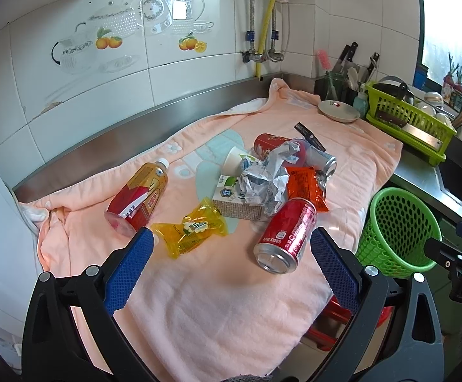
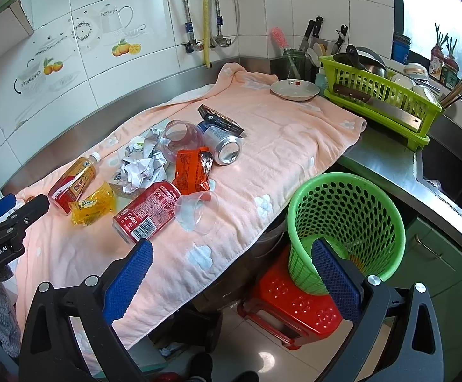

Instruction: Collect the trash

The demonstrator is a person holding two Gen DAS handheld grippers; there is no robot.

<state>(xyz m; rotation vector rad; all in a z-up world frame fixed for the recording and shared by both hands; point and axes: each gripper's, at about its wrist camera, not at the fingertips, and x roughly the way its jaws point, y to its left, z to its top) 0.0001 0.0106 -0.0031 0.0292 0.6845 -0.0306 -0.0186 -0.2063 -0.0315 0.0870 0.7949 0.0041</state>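
Observation:
Trash lies in a heap on a pink towel (image 1: 218,286) over the counter: a red Coke can (image 1: 286,234) (image 2: 148,211), a yellow wrapper (image 1: 191,230) (image 2: 92,207), a tea bottle (image 1: 138,197) (image 2: 73,180), crumpled paper (image 1: 266,178) (image 2: 141,165), an orange packet (image 1: 305,187) (image 2: 191,170), a carton (image 1: 235,203), a clear plastic cup (image 2: 199,211) and a silver can (image 2: 226,148). My left gripper (image 1: 231,238) is open, above the towel just short of the Coke can. My right gripper (image 2: 231,248) is open, over the towel's edge beside the green bin (image 2: 347,229) (image 1: 396,226).
The green bin stands on a red stool (image 2: 294,305) to the right of the counter. A white plate (image 2: 294,90) and a green dish rack (image 2: 380,95) with knives and bowls sit at the far right. A steel sink edge (image 2: 437,184) runs beyond.

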